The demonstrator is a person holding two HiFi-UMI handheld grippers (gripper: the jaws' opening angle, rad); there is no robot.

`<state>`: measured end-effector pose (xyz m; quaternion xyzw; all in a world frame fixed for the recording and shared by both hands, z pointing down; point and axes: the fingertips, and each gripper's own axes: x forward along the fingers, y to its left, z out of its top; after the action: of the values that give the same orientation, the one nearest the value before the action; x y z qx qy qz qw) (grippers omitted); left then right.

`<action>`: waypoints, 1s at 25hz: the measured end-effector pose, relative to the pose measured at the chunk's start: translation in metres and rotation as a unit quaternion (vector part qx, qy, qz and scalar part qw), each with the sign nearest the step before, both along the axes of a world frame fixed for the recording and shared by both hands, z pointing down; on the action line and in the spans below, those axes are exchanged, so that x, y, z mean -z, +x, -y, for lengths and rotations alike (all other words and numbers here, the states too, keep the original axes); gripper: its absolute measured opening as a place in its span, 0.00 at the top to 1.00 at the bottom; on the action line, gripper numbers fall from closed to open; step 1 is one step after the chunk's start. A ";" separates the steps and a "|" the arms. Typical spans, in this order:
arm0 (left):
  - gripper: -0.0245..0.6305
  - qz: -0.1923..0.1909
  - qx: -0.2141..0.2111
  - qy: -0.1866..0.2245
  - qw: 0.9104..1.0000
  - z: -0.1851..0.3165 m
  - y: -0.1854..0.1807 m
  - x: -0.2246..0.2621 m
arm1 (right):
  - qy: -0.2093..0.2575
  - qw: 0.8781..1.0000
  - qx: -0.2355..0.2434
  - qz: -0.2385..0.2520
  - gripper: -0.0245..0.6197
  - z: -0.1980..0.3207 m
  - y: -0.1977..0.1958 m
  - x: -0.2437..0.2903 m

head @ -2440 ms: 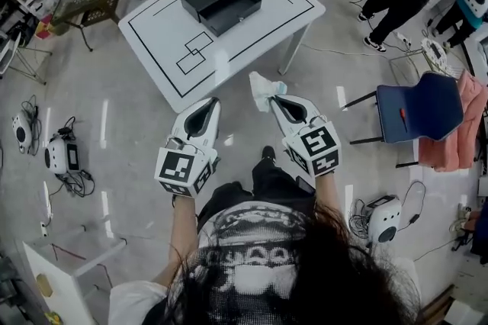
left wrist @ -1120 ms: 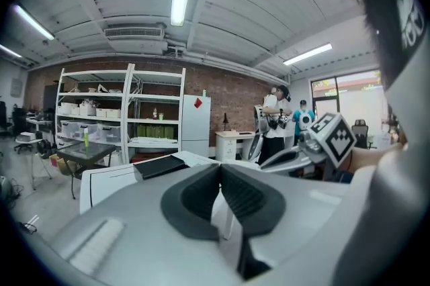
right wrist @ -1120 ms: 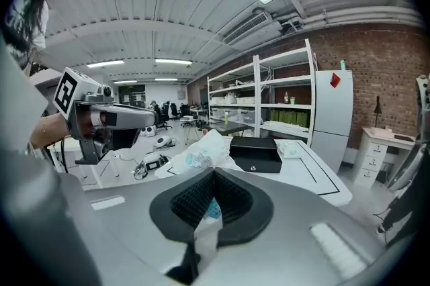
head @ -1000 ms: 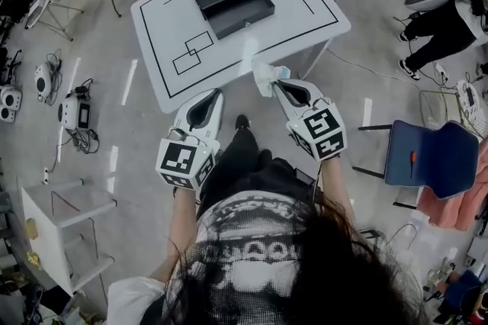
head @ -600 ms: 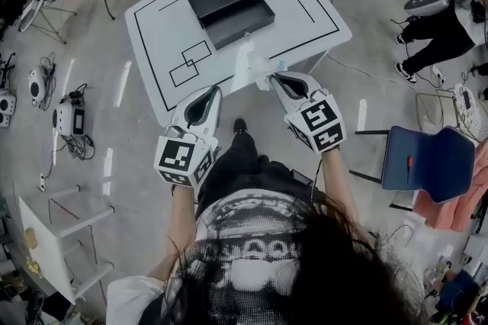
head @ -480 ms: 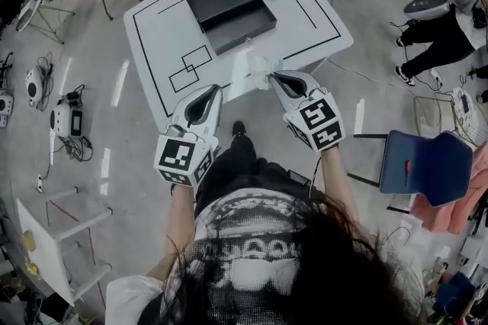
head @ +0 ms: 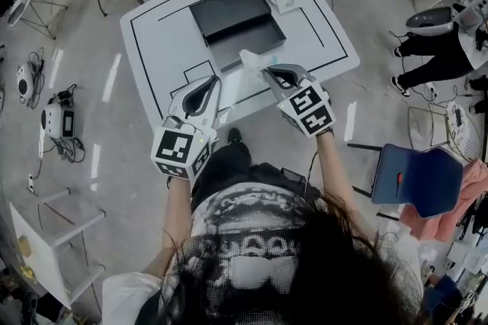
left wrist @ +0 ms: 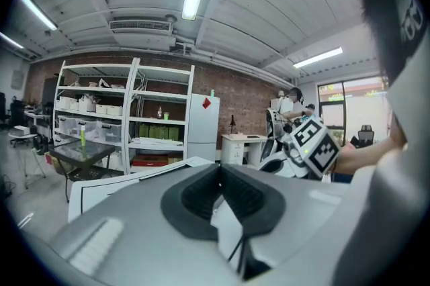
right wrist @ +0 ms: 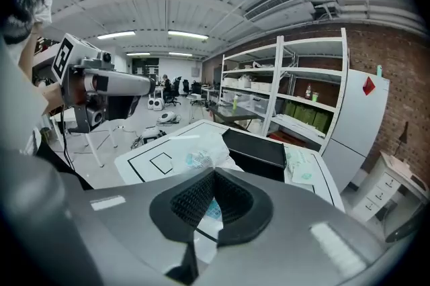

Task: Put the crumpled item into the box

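Right gripper (head: pixel 267 72) pinching the crumpled wrapper (head: pixel 251 59) above the table's (head: pixel 156 37) near edge, just short of the open black box (head: pixel 248 37). Left gripper (head: pixel 210 82) pressed together, nothing between its jaws, over the same edge.

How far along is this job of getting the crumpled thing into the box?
Done: the crumpled wrapper is picked up, clamped in the right gripper above the white table. In hand: it hangs just short of the open black box, which looks empty. Left: bring it over the box and let go. The left gripper is shut on nothing.
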<state>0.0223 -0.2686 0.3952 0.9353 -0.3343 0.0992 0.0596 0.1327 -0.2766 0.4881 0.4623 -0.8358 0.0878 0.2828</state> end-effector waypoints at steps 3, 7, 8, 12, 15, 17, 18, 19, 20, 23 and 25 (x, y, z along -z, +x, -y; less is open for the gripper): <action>0.96 -0.002 0.005 -0.003 1.000 0.016 -0.005 -0.002 | -0.012 1.000 0.014 -0.020 0.95 0.022 -0.002 -0.013; 0.96 -0.008 0.013 -0.004 1.000 0.035 -0.013 -0.003 | -0.030 0.998 0.028 -0.056 0.95 0.050 -0.003 -0.034; 0.96 -0.009 0.014 -0.004 1.000 0.039 -0.015 -0.003 | -0.034 0.997 0.031 -0.064 0.95 0.057 -0.004 -0.039; 0.96 -0.011 0.019 -0.005 1.000 0.051 -0.021 -0.004 | -0.047 0.993 0.056 -0.094 0.95 0.083 -0.008 -0.058; 0.96 -0.013 0.018 -0.006 1.000 0.060 -0.026 -0.005 | -0.057 0.989 0.075 -0.118 0.95 0.102 -0.014 -0.069; 0.96 -0.013 0.018 -0.007 1.000 0.065 -0.029 -0.007 | -0.065 0.985 0.085 -0.131 0.95 0.112 -0.017 -0.076; 0.96 -0.013 0.018 -0.008 1.000 0.068 -0.031 -0.008 | -0.069 0.984 0.091 -0.138 0.95 0.117 -0.019 -0.080; 0.96 -0.013 0.018 -0.008 1.000 0.071 -0.032 -0.009 | -0.072 0.982 0.097 -0.145 0.95 0.122 -0.020 -0.084; 0.96 -0.014 0.018 -0.009 1.000 0.074 -0.033 -0.009 | -0.075 0.980 0.104 -0.152 0.95 0.126 -0.022 -0.088; 0.96 -0.015 0.020 -0.009 1.000 0.083 -0.039 -0.011 | -0.087 0.974 0.119 -0.174 0.95 0.138 -0.027 -0.100; 0.96 -0.015 0.021 -0.010 1.000 0.089 -0.044 -0.012 | -0.096 0.969 0.125 -0.189 0.95 0.145 -0.028 -0.110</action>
<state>-0.0213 -0.3572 0.4074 0.9287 -0.3523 0.0870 0.0758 0.1044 -0.4218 0.5976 0.3326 -0.8063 0.0427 0.4872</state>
